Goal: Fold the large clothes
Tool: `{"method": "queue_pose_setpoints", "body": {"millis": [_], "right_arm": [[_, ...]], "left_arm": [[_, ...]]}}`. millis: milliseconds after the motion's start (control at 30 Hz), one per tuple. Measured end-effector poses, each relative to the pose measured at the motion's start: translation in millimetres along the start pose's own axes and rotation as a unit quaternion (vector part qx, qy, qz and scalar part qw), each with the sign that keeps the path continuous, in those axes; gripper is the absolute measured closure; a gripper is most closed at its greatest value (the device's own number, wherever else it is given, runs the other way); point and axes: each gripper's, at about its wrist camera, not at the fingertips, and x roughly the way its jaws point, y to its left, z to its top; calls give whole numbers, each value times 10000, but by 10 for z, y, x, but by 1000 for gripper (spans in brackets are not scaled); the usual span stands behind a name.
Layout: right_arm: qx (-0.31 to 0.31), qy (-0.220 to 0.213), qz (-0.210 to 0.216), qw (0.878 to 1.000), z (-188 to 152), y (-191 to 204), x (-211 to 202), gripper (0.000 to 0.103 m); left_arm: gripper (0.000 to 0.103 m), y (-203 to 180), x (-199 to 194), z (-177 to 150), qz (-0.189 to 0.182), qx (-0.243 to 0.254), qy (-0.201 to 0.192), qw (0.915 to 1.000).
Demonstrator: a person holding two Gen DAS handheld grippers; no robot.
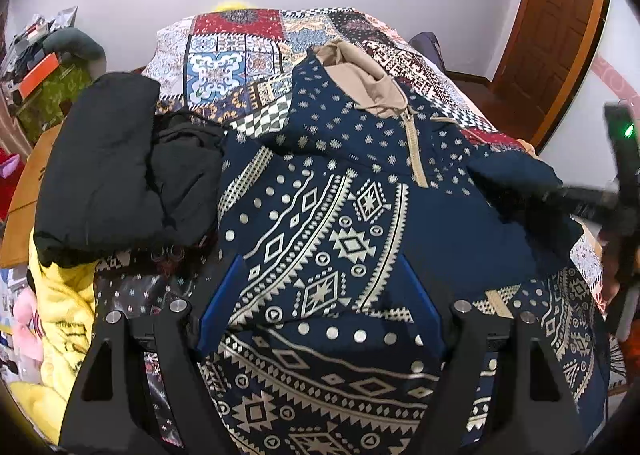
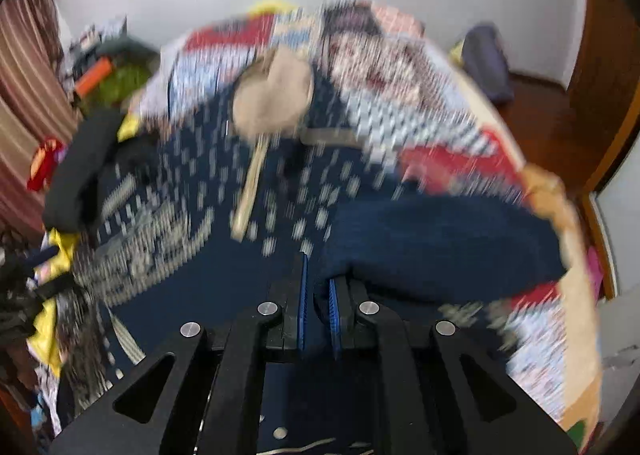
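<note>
A navy hoodie (image 1: 320, 223) with cream geometric print and a tan hood (image 1: 360, 75) lies on the bed. My left gripper (image 1: 316, 295) is open, its blue-padded fingers spread wide just above the printed chest. In the blurred right wrist view, my right gripper (image 2: 318, 299) is shut on the plain navy sleeve (image 2: 432, 243), which is lifted over the hoodie's body (image 2: 192, 207). The same sleeve (image 1: 516, 183) and the right gripper's dark body (image 1: 616, 211) show at the right edge of the left wrist view.
A patchwork bedspread (image 1: 236, 55) covers the bed. Black folded clothes (image 1: 108, 159) lie at the left, over yellow fabric (image 1: 64, 311). A cluttered shelf (image 1: 44, 67) stands far left. A wooden door (image 1: 556, 31) is at the right.
</note>
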Motion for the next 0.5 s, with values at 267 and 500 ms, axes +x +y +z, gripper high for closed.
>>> {"method": "queue_pose_setpoints", "body": {"millis": [267, 500], "right_arm": [[138, 743, 33, 9971, -296, 37, 228, 92], [245, 696, 244, 9970, -258, -46, -97, 64]], "left_arm": [[26, -58, 44, -82, -51, 74, 125, 9999], [26, -162, 70, -40, -135, 131, 128, 9997]]}}
